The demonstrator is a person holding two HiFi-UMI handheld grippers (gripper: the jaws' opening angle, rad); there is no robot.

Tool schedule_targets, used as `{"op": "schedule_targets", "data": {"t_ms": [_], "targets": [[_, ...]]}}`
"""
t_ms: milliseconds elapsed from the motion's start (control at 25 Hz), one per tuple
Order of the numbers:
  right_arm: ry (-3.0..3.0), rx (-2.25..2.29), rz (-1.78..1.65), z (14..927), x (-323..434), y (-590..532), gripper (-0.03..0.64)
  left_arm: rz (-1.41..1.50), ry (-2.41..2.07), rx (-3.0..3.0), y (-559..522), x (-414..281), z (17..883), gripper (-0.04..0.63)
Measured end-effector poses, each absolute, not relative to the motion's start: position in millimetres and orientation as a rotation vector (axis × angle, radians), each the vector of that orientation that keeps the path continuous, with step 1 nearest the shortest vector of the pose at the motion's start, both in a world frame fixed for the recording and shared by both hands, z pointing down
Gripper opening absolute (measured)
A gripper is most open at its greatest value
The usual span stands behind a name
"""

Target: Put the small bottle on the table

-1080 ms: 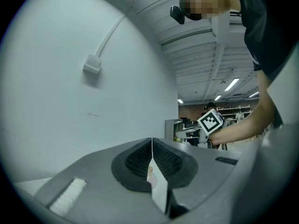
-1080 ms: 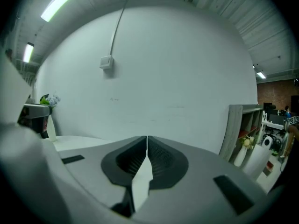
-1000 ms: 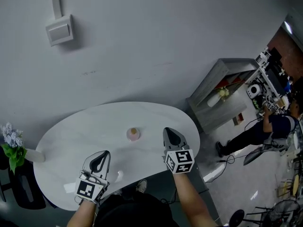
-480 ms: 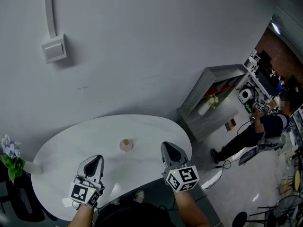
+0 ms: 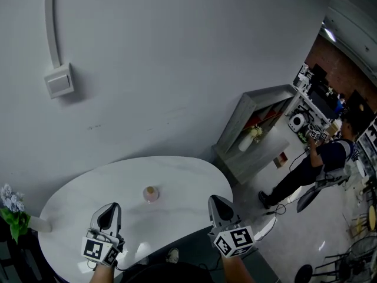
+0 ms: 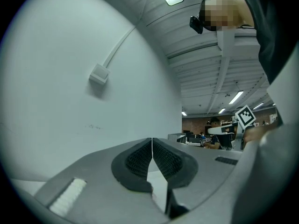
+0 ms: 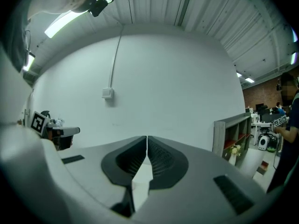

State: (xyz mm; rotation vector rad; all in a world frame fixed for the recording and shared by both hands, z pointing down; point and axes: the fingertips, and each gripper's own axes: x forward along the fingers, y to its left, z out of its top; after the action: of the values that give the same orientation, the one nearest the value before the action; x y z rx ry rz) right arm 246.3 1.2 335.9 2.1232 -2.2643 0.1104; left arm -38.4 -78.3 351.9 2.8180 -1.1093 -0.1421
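A small pink bottle with a tan cap stands upright near the middle of the white oval table. My left gripper hovers over the table's front left part, shut and empty, a short way in front and left of the bottle. My right gripper is at the table's front right edge, also shut with nothing held. In the left gripper view the left gripper has its pads pressed together. The right gripper view shows the right gripper the same way. Neither gripper view shows the bottle.
A white vase with flowers sits at the table's left end. A grey shelf unit stands to the right against the wall. A person sits farther right among equipment. A switch box is on the wall.
Both grippers have drawn back toward me, away from the bottle, which stays in place on the table. The head view has tilted up and shifted.
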Motion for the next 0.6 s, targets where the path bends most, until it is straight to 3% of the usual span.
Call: {"op": "schedule_targets", "data": {"t_ms": [600], "targets": [[-2.190,2.186,0.124,346,266,27,0.011,-0.076,-1.196,2.823,-65,-60,345,0.009]]}}
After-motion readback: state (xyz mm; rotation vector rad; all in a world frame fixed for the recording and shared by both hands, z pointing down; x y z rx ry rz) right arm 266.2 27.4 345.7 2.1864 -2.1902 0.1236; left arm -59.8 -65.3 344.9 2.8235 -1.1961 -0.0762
